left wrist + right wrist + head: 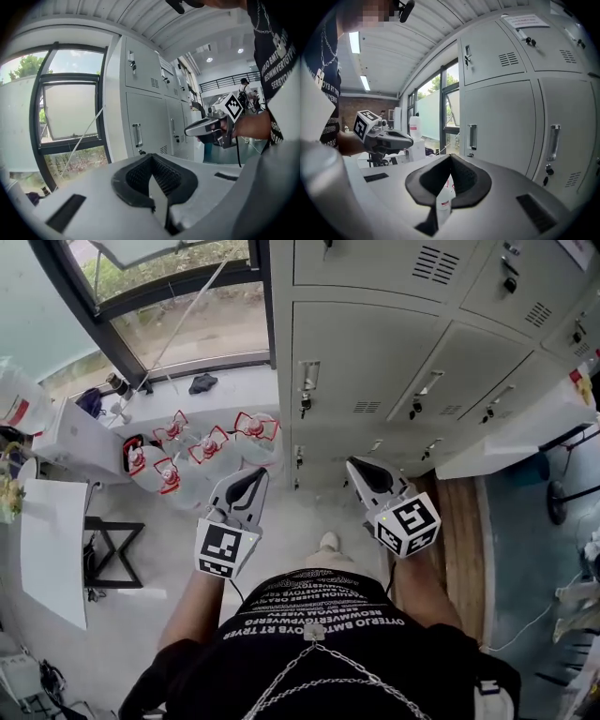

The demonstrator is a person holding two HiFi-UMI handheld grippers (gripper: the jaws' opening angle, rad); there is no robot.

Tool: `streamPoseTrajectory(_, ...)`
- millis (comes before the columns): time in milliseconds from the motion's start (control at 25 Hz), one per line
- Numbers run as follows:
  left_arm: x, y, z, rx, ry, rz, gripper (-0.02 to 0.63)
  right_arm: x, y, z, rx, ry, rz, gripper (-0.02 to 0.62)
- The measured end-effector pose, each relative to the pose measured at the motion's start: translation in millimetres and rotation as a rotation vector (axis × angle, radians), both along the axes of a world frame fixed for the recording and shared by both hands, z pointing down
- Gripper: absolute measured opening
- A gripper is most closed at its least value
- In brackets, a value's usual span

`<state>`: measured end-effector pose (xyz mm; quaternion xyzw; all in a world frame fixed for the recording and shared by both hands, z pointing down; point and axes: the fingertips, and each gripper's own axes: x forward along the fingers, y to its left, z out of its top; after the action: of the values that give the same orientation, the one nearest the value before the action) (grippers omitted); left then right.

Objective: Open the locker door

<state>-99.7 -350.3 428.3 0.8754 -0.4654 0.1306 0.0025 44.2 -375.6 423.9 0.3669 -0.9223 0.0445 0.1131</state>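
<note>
A bank of grey lockers (412, 324) stands in front of me, all doors shut. The nearest door (361, 362) has a vertical handle (308, 376) with a key lock below it. My left gripper (251, 472) and right gripper (361, 465) hang side by side short of the lockers. Both are shut on nothing and touch no door. In the left gripper view the left gripper (151, 157) points at a locker door (145, 126) and its handle (137, 135), with the right gripper (211, 126) alongside. In the right gripper view the right gripper (451, 157) faces a door handle (472, 136), the left gripper (386, 138) at its left.
Several water jugs (202, 451) with red caps stand on the floor left of the lockers, under a window (178, 324). A white box (80, 442) and a black stand (108, 549) are further left. A white panel (516, 437) juts out at the right.
</note>
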Motion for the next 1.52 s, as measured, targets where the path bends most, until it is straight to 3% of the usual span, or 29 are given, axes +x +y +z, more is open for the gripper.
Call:
streamPoseTrajectory(760,-11.1,-55.9,13.7,-0.045,0.012,-0.235,-0.001,-56.6,-120.8,-26.7,0.037,-0.035,-0.251,-0.005)
streamPoseTrajectory(840,-13.7,-57.7,16.1,-0.052,0.014,-0.253,-0.002,-63.0,-129.2,-27.4,0.026,-0.047,-0.261,0.024)
streamPoseTrajectory(1160,-25.6,-53.6,28.0,-0.085,0.008,-0.303,0.0,-87.5,-141.9,-17.2,-0.043,-0.086,-0.257,0.165)
streamPoseTrajectory(1520,-24.0,-39.9,32.6,-0.103,0.0,-0.287,0.0,-91.1,-166.1,-0.7,-0.095,-0.072,-0.106,0.244)
